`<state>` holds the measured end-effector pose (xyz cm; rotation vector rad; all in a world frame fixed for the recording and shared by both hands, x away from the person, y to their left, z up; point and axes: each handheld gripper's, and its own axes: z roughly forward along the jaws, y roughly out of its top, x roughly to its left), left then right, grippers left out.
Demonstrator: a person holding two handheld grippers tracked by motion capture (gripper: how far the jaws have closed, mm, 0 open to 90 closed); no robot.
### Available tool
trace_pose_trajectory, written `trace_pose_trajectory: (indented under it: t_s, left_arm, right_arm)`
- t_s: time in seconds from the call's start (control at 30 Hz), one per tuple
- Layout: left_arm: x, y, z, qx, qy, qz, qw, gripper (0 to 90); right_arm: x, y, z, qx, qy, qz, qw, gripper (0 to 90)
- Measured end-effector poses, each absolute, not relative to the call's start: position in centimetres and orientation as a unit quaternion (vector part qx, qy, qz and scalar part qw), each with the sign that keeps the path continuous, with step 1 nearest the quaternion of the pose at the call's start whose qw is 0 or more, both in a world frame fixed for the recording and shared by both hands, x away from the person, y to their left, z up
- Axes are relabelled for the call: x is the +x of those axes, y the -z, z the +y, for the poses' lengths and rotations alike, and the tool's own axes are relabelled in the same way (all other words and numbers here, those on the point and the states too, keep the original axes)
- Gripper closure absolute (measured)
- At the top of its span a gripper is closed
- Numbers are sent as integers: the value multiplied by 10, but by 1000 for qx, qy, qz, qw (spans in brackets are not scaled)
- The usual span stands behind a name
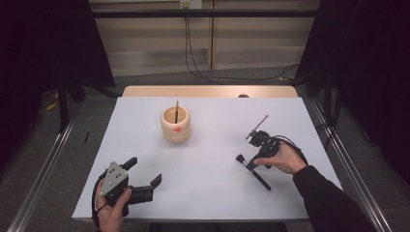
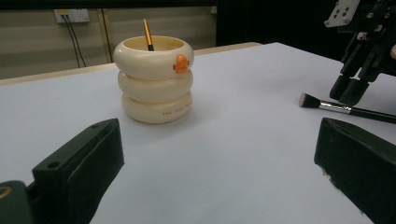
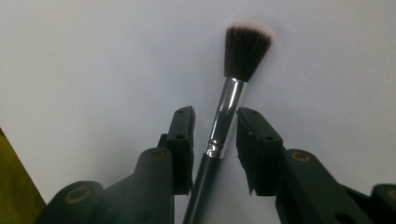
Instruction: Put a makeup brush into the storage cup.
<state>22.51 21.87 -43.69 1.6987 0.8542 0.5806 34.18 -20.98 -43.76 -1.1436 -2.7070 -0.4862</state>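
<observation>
Right gripper view: right tongs (image 3: pixel 215 140) straddle a makeup brush (image 3: pixel 233 91) on the tabletop (image 3: pixel 93 60), narrowed but not gripping; left tongs (image 1: pixel 144 170) wait wide

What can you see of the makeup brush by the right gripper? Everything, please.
The makeup brush lies flat on the white table. It has a dense dark bristle head with pale tips, a shiny silver ferrule and a slim black handle. The right gripper straddles its ferrule; a narrow gap shows on each side, so the fingers do not yet press it. The handle runs back under the gripper.
</observation>
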Motion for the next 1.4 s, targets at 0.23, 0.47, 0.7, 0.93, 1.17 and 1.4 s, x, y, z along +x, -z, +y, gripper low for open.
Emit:
trace_pose_trajectory:
  t_s: [0.23, 0.47, 0.7, 0.93, 1.17, 1.4]
  left_arm:
    - [225, 437, 219, 717, -246, 359, 545, 12]
    - [225, 437, 219, 717, -246, 359, 545, 12]
    - [225, 437, 219, 717, -245, 357, 546, 12]
    - [225, 437, 220, 715, -244, 359, 548, 12]
    - [224, 438, 221, 713, -240, 366, 548, 8]
    - [225, 437, 220, 715, -239, 362, 548, 11]
  right_arm:
    - [342, 446, -202, -387, 141, -909, 69, 692]
    - [343, 449, -199, -383, 125, -913, 61, 715]
    - [342, 449, -199, -388, 117, -913, 50, 769]
    - [341, 449, -197, -383, 114, -916, 45, 775]
    - [341, 449, -196, -380, 110, -918, 38, 783]
    - [341, 449, -197, -383, 114, -916, 42, 783]
